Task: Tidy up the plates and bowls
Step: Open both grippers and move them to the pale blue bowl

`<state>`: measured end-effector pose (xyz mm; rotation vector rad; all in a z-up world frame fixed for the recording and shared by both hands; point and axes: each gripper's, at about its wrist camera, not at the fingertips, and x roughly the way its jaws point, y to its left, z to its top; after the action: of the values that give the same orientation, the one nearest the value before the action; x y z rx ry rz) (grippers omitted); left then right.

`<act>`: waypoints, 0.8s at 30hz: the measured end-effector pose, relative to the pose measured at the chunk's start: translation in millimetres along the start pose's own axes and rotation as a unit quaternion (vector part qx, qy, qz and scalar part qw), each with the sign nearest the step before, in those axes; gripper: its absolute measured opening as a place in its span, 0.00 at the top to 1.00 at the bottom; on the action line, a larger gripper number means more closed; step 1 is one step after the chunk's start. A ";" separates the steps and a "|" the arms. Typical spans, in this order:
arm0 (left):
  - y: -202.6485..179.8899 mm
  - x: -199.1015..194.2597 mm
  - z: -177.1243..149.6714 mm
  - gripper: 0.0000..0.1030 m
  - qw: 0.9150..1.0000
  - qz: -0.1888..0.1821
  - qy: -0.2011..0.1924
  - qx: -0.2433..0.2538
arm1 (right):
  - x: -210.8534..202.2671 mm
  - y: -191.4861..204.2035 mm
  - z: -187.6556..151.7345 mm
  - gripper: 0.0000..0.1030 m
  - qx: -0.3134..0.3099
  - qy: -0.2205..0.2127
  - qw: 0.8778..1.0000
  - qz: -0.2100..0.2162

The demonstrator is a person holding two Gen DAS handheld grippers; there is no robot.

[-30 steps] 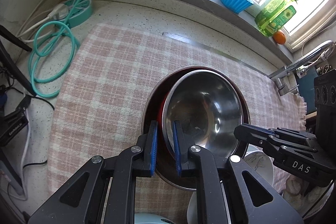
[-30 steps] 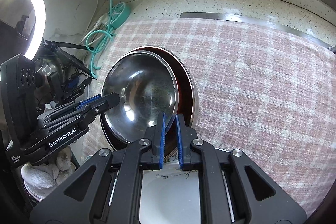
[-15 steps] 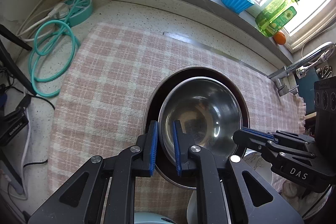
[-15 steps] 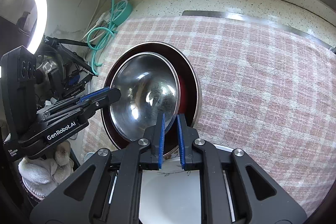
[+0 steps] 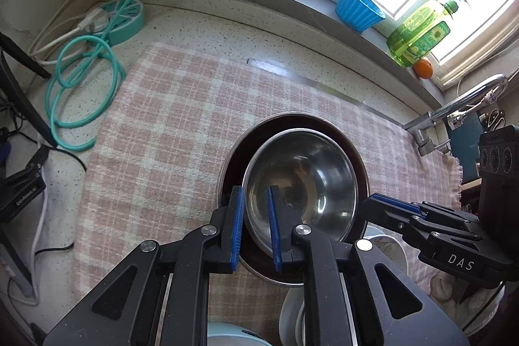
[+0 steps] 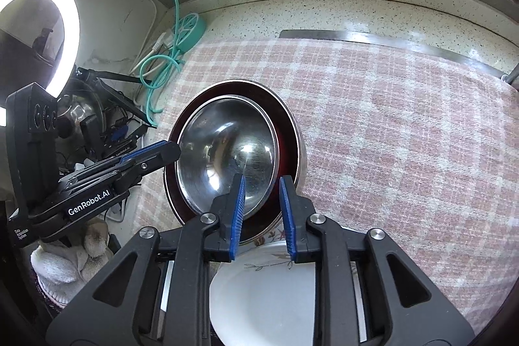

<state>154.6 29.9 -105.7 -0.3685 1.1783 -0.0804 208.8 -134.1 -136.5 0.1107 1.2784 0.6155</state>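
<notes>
A steel bowl [image 5: 301,184] sits nested inside a larger dark red bowl [image 5: 232,171] on the pink checked cloth [image 5: 168,125]. My left gripper [image 5: 254,229] is open, its jaws straddling the steel bowl's near left rim. My right gripper [image 6: 261,213] is open, its jaws on either side of the steel bowl's [image 6: 227,151] near right rim inside the red bowl [image 6: 287,132]. A white floral plate [image 6: 269,294] lies under the right gripper. White bowls [image 5: 386,252] lie by the red bowl's near right.
A teal power strip and cable [image 5: 84,77] lie at the counter's far left. A blue cup [image 5: 358,8], a green soap bottle [image 5: 420,38] and an orange [image 5: 423,67] stand on the windowsill. A tap [image 5: 460,106] is at the right. A ring light [image 6: 39,31] stands left.
The steel bowl has dropped from tilted to level inside the red bowl. Both grippers have widened their jaws and let go of its rim.
</notes>
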 end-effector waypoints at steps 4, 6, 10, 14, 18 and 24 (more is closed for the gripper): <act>-1.1 -10.9 -0.8 0.87 1.000 -0.008 -0.009 0.000 | -11.3 2.7 -2.2 0.79 -0.001 -0.009 1.000 0.008; -0.2 -18.1 -2.3 0.87 1.000 -0.011 -0.016 -0.001 | -17.1 5.6 -4.8 0.78 -0.005 -0.012 1.000 0.014; 5.4 -33.8 -8.1 0.87 0.999 -0.013 -0.028 -0.007 | -26.8 16.1 -12.9 0.78 -0.021 -0.016 0.999 0.021; 15.8 -50.5 -19.1 0.82 0.999 -0.014 -0.040 -0.021 | -33.3 28.9 -23.9 0.50 -0.042 -0.017 0.998 0.034; 27.9 -67.2 -34.9 0.68 0.998 -0.011 -0.055 -0.041 | -36.3 43.5 -35.5 0.47 -0.068 -0.018 0.997 0.037; 48.3 -83.6 -67.5 0.64 0.995 -0.004 -0.063 -0.081 | -32.6 66.5 -55.7 0.41 -0.113 -0.005 0.993 0.041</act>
<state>54.3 80.1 -69.4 -0.5135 1.0611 0.0308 128.3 -108.6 -98.4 -0.0220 1.1904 0.8249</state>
